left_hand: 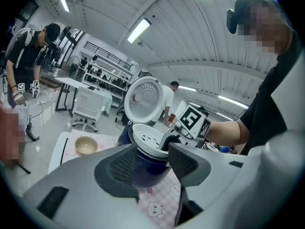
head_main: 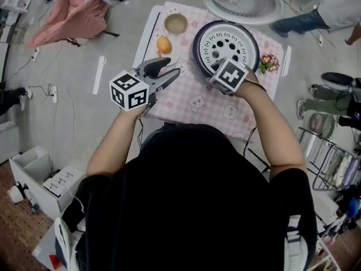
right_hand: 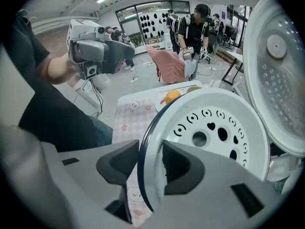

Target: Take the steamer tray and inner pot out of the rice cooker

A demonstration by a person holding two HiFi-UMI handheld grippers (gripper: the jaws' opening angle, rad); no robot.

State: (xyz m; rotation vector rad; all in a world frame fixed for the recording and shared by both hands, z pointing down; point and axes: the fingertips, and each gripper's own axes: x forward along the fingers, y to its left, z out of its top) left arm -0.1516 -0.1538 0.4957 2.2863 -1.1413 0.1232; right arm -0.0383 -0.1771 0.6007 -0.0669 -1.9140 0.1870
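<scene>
The rice cooker [head_main: 197, 52] stands on the table with its lid [head_main: 242, 1] swung open at the back. Inside sits the white steamer tray [head_main: 225, 41] with its holes; the inner pot under it is hidden. My right gripper [head_main: 221, 68] points steeply down at the near rim. In the right gripper view its jaws [right_hand: 150, 163] straddle the rim of the tray [right_hand: 209, 128], one inside and one outside, with a thin gap showing at the outer pad. My left gripper [head_main: 172, 66] hovers open to the left of the cooker, nothing between its jaws [left_hand: 152, 159].
A pink checked cloth [head_main: 192, 103] covers the small table. At its far left stand a tan bowl [head_main: 175, 22] and an orange [head_main: 163, 44] on a white plate. Small flowers [head_main: 269, 62] lie right of the cooker. People stand farther back on the floor.
</scene>
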